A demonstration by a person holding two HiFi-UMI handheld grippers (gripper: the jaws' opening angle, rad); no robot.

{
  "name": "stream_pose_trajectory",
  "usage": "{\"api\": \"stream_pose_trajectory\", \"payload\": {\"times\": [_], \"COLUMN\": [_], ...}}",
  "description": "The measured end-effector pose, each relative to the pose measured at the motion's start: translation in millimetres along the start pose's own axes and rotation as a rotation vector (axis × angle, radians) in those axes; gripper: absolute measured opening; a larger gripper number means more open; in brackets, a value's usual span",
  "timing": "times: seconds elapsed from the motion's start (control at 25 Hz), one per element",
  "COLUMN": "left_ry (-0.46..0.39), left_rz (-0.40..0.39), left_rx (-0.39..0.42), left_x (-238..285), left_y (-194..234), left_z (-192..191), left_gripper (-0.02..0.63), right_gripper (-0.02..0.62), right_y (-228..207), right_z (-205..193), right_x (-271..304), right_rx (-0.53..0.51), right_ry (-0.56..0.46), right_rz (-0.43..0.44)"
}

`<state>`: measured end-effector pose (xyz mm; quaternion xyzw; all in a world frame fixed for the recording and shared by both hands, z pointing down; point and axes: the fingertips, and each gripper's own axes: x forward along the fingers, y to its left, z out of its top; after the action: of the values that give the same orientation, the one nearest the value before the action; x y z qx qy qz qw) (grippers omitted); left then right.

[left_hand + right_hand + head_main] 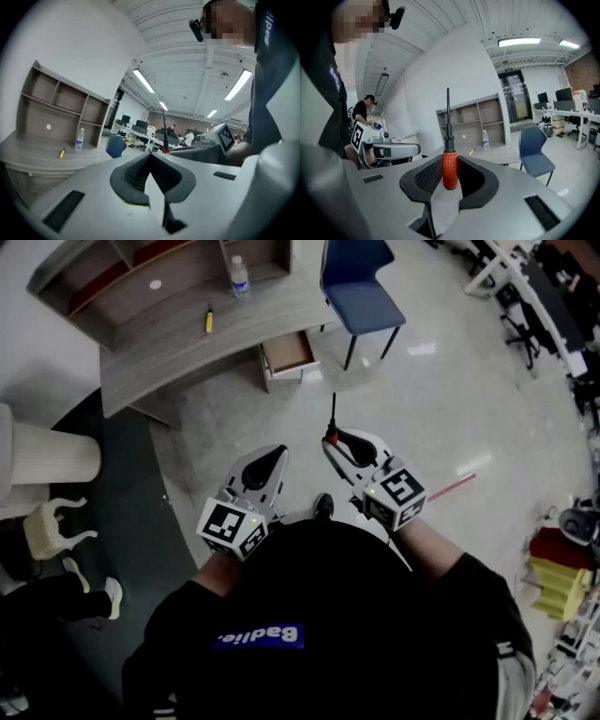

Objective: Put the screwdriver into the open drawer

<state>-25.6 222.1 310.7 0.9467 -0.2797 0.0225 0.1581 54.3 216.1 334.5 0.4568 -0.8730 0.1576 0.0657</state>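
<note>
A screwdriver (332, 427) with a red handle and a thin black shaft stands upright in my right gripper (337, 442), whose pads are shut on the handle (449, 168). The shaft (448, 112) points up and forward. My left gripper (270, 463) hangs beside it to the left, shut with nothing between its jaws; its pads (140, 171) meet at the tip. The open drawer (289, 352) juts from the front of the grey desk (159, 348), well ahead of both grippers across bare floor. In the left gripper view the screwdriver (164, 129) and right gripper (206, 149) show at the right.
On the desk lie a small yellow tool (209, 320) and a water bottle (240, 277), in front of a shelf unit (141, 273). A blue chair (361, 287) stands just right of the drawer. A white ribbed stool (47, 456) sits at the left, office desks at the far right.
</note>
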Motion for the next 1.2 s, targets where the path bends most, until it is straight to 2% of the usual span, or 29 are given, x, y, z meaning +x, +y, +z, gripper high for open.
{"api": "stream_pose_trajectory", "payload": {"times": [0.6, 1.2], "left_ry": [0.01, 0.003], "left_rz": [0.01, 0.049], "left_rx": [0.008, 0.003], "left_x": [-2.1, 25.4], "left_y": [0.8, -3.1], "left_z": [1.8, 8.8], "left_gripper": [0.002, 0.002], "right_gripper": [0.114, 0.115], "right_y": [-0.4, -27.0], "right_z": [-0.6, 9.3], "right_x": [-2.0, -3.4], "right_rx": [0.007, 0.005], "right_ry": [0.006, 0.012], "right_rz": [0.008, 0.053]}}
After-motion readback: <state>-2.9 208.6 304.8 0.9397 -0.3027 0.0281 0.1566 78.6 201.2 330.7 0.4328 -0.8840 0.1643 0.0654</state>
